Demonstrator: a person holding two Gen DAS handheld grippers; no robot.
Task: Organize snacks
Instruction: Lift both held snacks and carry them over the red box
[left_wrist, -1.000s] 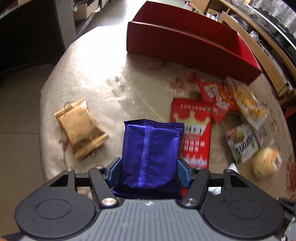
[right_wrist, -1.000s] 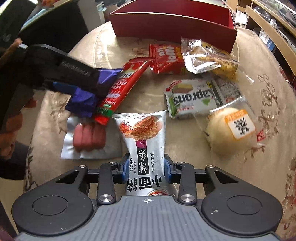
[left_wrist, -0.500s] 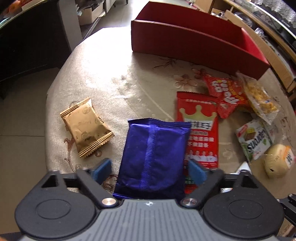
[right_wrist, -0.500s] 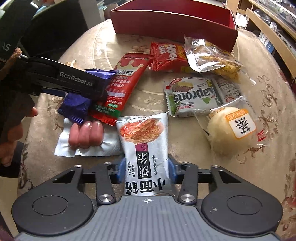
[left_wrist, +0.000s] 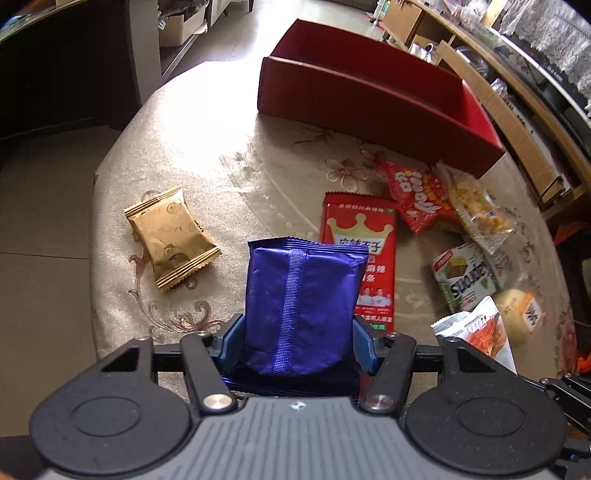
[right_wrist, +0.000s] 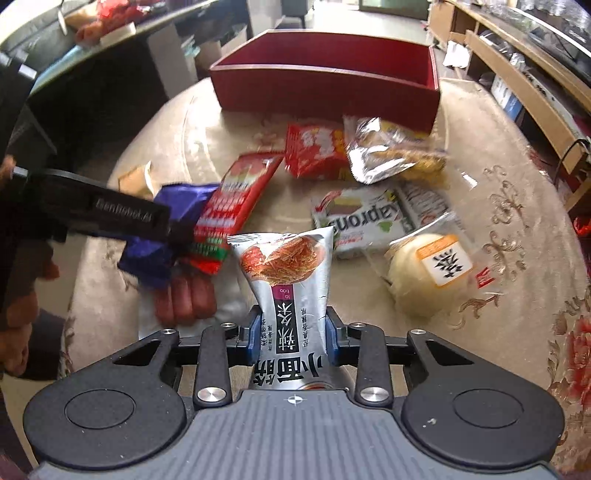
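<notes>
My left gripper (left_wrist: 297, 339) is shut on a blue foil snack packet (left_wrist: 301, 302) and holds it above the table; it shows from the side in the right wrist view (right_wrist: 166, 225). My right gripper (right_wrist: 293, 334) is shut on a silver noodle-snack packet (right_wrist: 288, 280), pinched at its middle and lifted; the packet's top shows in the left wrist view (left_wrist: 480, 332). A red open box (left_wrist: 369, 99) stands at the far side of the table, also in the right wrist view (right_wrist: 325, 86).
On the cloth-covered round table lie a gold packet (left_wrist: 170, 236), a long red crown packet (left_wrist: 360, 254), a small red packet (left_wrist: 417, 195), a clear bag of yellow snacks (left_wrist: 476, 206), a Kaprons packet (right_wrist: 376, 218), a wrapped bun (right_wrist: 428, 273) and sausages (right_wrist: 184, 299).
The left gripper opened half a second ago and has shut again on the blue packet. The right gripper has squeezed tighter on the silver packet and lifted it off the table.
</notes>
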